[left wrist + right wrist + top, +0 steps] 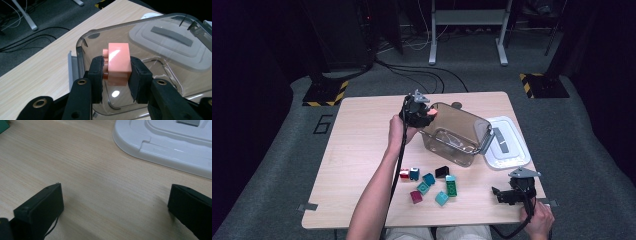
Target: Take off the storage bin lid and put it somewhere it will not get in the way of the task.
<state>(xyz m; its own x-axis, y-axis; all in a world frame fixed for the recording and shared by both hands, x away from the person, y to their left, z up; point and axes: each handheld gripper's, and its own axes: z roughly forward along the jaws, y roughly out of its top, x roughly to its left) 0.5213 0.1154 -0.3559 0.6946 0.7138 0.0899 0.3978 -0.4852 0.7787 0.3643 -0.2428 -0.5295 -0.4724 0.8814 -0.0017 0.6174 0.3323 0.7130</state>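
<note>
Pink brick [117, 63] pinched between left gripper [421, 113] jaws, held at the left rim of the clear tub [457, 132]; studs visible in left gripper view. High view adds loose bricks [428, 184] nearer. Right gripper [507, 195] jaws spread wide, empty, near white lid [172, 142].

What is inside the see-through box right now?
The clear plastic container looks empty: only its bare floor shows through the walls. The pink toy brick is not in it yet; the left gripper holds it at the rim. The near corner is covered by the gripper.
</note>
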